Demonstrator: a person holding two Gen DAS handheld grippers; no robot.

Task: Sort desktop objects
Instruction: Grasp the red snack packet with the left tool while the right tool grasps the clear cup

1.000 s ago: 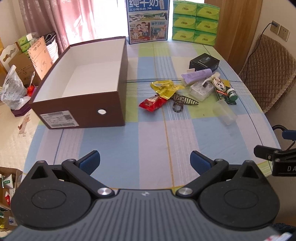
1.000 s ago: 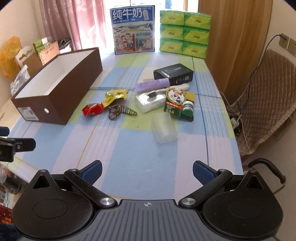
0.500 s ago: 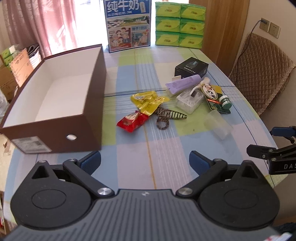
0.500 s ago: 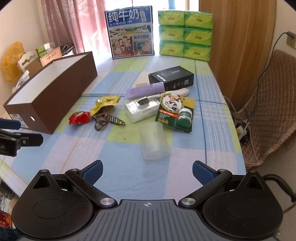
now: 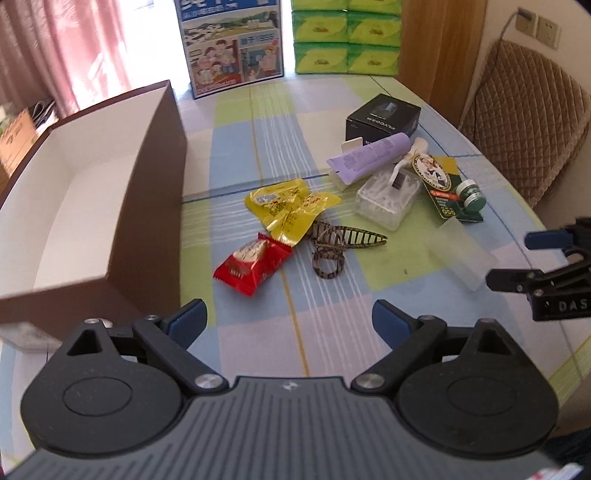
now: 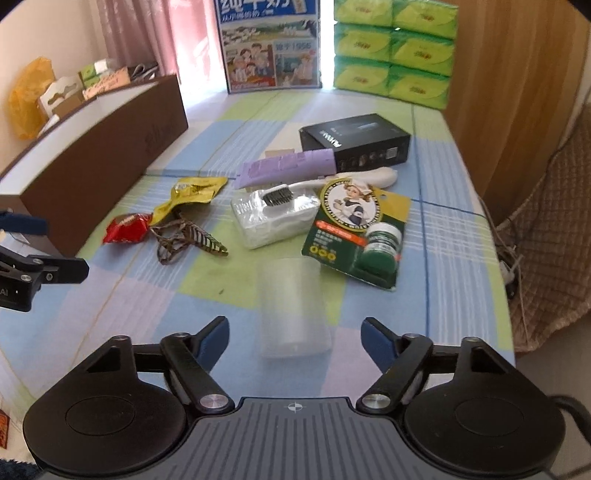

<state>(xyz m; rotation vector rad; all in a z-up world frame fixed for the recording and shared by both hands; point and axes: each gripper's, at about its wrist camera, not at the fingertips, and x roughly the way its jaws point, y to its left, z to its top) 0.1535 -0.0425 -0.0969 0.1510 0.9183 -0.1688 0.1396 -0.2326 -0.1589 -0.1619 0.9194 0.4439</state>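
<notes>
A lived-in home room — pink curtains (image 5: 55, 55) hang at a bright window, and a quilted brown chair (image 5: 528, 122) stands beside a surface (image 5: 258, 129) under a pastel checked cloth. Stacked green tissue packs (image 6: 391, 48), a milk carton case (image 6: 269, 44) and wall sockets (image 5: 537, 26) — plain household clutter.

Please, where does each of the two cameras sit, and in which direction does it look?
Left wrist: on the left tongs, jaws closing on nothing, facing the red snack packet; right tongs at its right edge.
Right wrist: on the right tongs, jaws closing on nothing, facing the clear plastic box.
Shared: brown cardboard box, checked tablecloth.
</notes>
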